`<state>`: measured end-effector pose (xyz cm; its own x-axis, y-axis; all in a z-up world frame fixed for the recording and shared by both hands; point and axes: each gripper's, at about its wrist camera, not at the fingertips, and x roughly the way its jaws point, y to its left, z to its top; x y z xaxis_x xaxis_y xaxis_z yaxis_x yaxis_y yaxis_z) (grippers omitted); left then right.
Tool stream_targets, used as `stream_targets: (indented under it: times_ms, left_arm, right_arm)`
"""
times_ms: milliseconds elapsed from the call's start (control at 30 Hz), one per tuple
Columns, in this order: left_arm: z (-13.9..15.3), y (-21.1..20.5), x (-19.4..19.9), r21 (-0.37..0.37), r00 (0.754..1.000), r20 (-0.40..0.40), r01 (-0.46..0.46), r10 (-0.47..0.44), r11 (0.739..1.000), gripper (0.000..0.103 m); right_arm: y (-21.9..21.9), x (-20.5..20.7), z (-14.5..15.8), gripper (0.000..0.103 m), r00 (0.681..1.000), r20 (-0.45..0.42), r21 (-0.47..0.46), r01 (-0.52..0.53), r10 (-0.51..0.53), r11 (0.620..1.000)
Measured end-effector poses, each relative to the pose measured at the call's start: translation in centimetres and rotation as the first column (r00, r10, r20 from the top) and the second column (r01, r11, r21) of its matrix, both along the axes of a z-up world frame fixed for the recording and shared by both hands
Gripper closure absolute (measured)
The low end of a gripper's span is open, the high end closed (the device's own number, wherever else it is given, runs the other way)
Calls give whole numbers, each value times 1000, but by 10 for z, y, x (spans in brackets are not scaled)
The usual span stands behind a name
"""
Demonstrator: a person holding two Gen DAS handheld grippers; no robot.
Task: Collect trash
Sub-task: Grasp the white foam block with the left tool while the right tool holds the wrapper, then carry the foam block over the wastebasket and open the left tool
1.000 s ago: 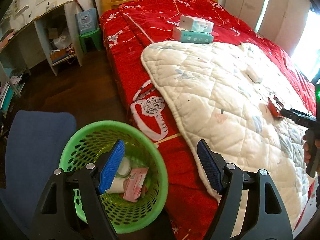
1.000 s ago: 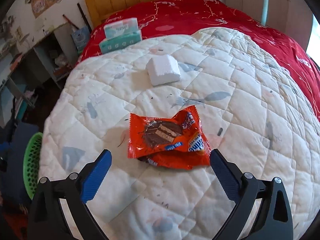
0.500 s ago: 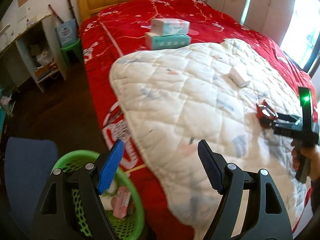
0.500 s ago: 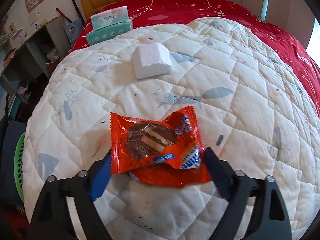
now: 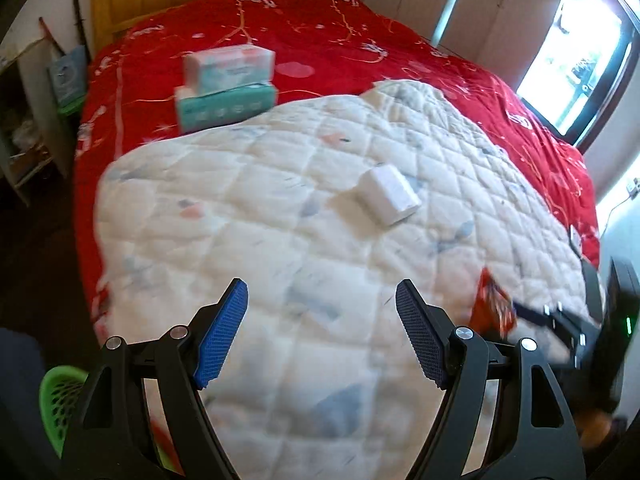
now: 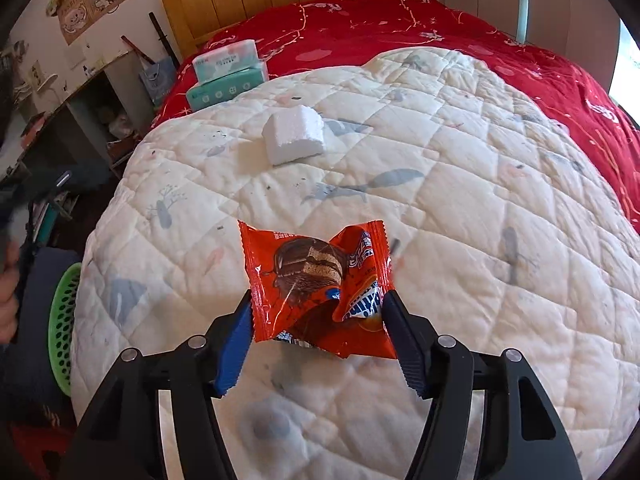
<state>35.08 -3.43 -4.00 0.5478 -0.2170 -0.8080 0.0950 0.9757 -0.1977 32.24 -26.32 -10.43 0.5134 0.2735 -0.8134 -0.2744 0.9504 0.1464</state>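
Observation:
An orange snack wrapper (image 6: 320, 292) is pinched between the blue pads of my right gripper (image 6: 320, 332), lifted slightly off the white quilt (image 6: 460, 220). It also shows in the left wrist view (image 5: 493, 308), at the right gripper's tips. A white foam block (image 6: 295, 134) lies on the quilt farther back; it also shows in the left wrist view (image 5: 390, 194). My left gripper (image 5: 320, 328) is open and empty above the quilt's near left part. A green basket (image 6: 64, 320) stands on the floor left of the bed, its rim in the left wrist view (image 5: 56, 400).
Two stacked tissue packs (image 5: 228, 86) lie on the red bedspread (image 5: 340, 36) near the headboard. A desk and shelves (image 6: 80, 120) stand left of the bed. A blue cloth (image 6: 36, 300) lies by the basket. A window (image 5: 576, 76) is at the right.
My right gripper closed on the orange wrapper and raised it. My left gripper swung from over the green basket to over the quilt, towards the foam block.

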Motion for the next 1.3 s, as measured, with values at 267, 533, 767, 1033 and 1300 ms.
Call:
stream_targets:
  times_ms: [267, 533, 767, 1033, 1300]
  left_arm:
    - [-25, -53, 74, -67, 996, -83, -28, 23, 997, 27]
    - [-52, -77, 125, -61, 986, -149, -88, 78, 994, 27]
    - [-65, -88, 144, -50, 977, -180, -122, 112, 991, 28]
    - [-73, -94, 140, -43, 978, -171, -129, 120, 991, 37]
    - [-36, -56, 78, -106, 987, -119, -122, 109, 987, 37]
  right_arm:
    - [-28, -25, 10, 42, 999, 39, 8, -10, 9, 1000]
    - [-49, -29, 7, 42, 1000, 26, 45, 11, -13, 999]
    - [-54, -30, 7, 42, 999, 33, 44, 18, -19, 999]
    - [-54, -35, 7, 42, 999, 30, 38, 25, -26, 999]
    - [-35, -58, 26, 42, 999, 52, 50, 10, -13, 999]
